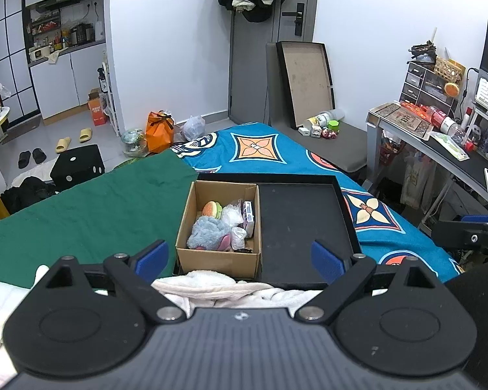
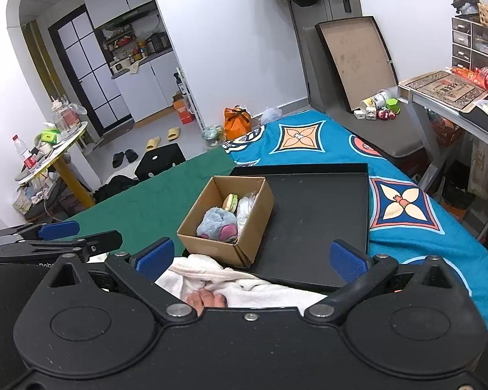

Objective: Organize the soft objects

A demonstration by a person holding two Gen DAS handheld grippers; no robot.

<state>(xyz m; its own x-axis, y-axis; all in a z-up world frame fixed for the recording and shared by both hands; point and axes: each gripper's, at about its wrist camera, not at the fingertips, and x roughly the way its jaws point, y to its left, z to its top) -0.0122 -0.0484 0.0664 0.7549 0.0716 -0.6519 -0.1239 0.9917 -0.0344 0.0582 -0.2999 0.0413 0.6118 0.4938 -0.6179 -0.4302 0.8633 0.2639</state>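
An open cardboard box (image 1: 218, 260) (image 2: 211, 237) stands in the left part of a black tray (image 1: 302, 221) (image 2: 322, 214) on the bed. Inside lie a blue plush toy (image 1: 206, 232) (image 2: 216, 222), a burger-shaped toy (image 1: 211, 209) (image 2: 230, 202), clear plastic bags (image 1: 232, 216) (image 2: 245, 209) and a small purple pack (image 1: 249, 214). My left gripper (image 1: 242, 256) hangs open above the box's near edge, holding nothing. My right gripper (image 2: 252, 255) is open too, over the near side of the tray. A white fluffy cloth (image 1: 218, 287) (image 2: 237, 287) lies under both grippers.
A green cloth (image 1: 91, 204) (image 2: 153, 201) covers the bed left of the tray; a blue patterned sheet (image 1: 263, 149) (image 2: 406, 208) lies right and behind. A desk (image 1: 439, 143) stands at right, a round cluttered table (image 2: 48, 156) at left. Toes (image 2: 208, 300) show on the white cloth.
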